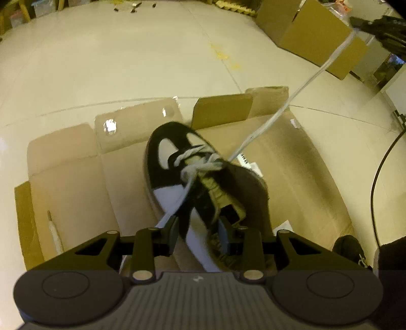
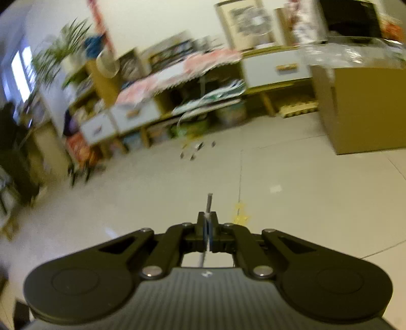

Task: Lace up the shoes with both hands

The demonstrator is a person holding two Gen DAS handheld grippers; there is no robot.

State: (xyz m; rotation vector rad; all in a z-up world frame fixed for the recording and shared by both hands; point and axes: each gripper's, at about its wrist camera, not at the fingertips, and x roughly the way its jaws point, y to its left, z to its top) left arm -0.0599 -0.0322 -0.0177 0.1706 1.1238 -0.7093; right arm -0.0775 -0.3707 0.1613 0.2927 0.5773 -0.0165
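Room: I am seeing pale floor tiles [image 1: 127, 63] running back to low shelving [image 2: 177, 96] crowded with clutter, a potted plant [image 2: 61, 48] at its left end, a framed picture [image 2: 248, 22] leaning above. A closed cardboard box [image 1: 312, 33] is standing well apart on the floor. Flattened cardboard [image 1: 304, 177] is lying under the black-and-white shoe [image 1: 177, 172], which is tipping sideways. My left tool [image 1: 200, 233] is sitting released, jaws straddling the shoe's heel, one lace end [image 1: 175, 210] brushing its left finger. My right tool [image 2: 208, 228] is clenching the other lace [image 1: 291, 101], drawing it taut.
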